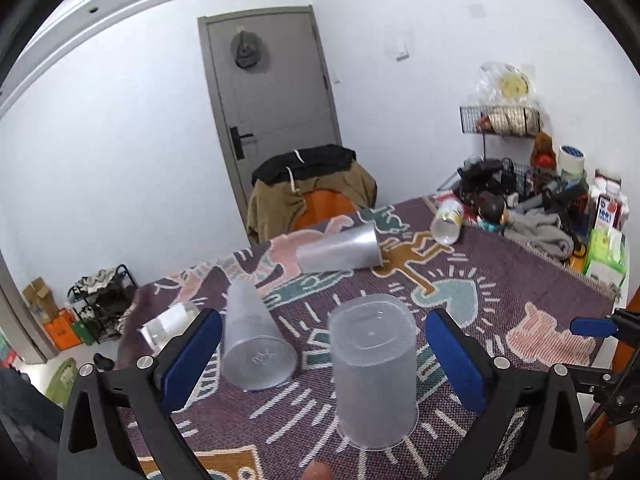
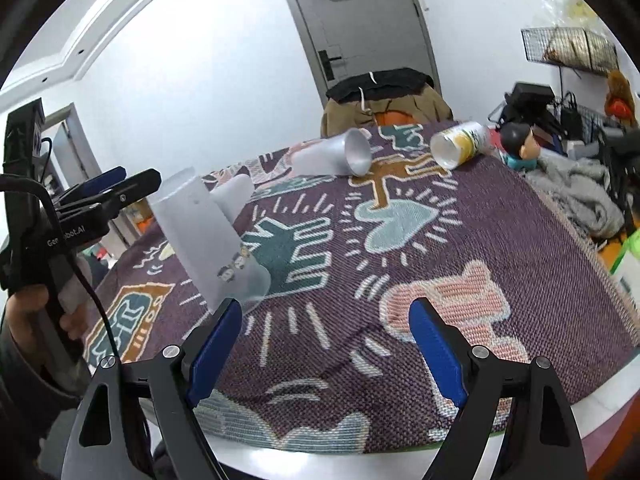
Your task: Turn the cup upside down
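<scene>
The translucent plastic cup (image 1: 374,372) stands mouth-down on the patterned cloth (image 1: 500,280) of the desk, between the spread fingers of the left tool (image 1: 324,356), which touches nothing; this flip looks finished, the tool wide so the cup rests free. The right tool (image 2: 324,344) hangs open and empty over bare cloth. Other cups lie on their sides: a tapered frosted cup (image 1: 256,340), a larger frosted cup (image 1: 340,248), and a yellow-printed cup (image 1: 448,220). All appear empty.
</scene>
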`<state>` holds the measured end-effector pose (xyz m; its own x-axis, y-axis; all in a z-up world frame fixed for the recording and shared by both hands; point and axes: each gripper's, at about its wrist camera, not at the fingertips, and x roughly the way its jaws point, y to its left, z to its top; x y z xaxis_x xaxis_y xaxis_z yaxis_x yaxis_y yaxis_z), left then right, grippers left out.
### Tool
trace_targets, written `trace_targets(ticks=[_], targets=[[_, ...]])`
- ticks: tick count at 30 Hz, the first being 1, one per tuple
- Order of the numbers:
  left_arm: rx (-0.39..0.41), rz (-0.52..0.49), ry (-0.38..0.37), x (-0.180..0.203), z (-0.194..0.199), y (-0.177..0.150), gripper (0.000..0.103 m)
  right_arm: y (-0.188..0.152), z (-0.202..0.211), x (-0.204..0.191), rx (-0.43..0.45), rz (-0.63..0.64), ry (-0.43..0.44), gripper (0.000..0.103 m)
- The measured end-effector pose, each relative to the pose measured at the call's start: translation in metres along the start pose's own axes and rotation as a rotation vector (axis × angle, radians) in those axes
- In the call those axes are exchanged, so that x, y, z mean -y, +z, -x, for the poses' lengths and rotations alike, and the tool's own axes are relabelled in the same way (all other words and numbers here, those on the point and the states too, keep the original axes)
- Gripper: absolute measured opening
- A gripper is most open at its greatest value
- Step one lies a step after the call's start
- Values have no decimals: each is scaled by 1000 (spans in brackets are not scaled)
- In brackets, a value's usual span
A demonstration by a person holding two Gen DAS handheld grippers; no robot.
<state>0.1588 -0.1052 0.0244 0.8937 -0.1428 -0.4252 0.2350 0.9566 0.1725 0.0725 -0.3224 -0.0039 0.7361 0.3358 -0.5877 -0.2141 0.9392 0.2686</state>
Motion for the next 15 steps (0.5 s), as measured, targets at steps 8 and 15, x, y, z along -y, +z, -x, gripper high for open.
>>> trace_targets(ticks=[8, 15], targets=[[55, 76, 40, -23, 40, -10, 103, 10, 19, -27, 72, 70, -22, 103], [97, 147, 56, -38, 70, -25, 103, 12, 24, -39, 88, 92, -11, 103]])
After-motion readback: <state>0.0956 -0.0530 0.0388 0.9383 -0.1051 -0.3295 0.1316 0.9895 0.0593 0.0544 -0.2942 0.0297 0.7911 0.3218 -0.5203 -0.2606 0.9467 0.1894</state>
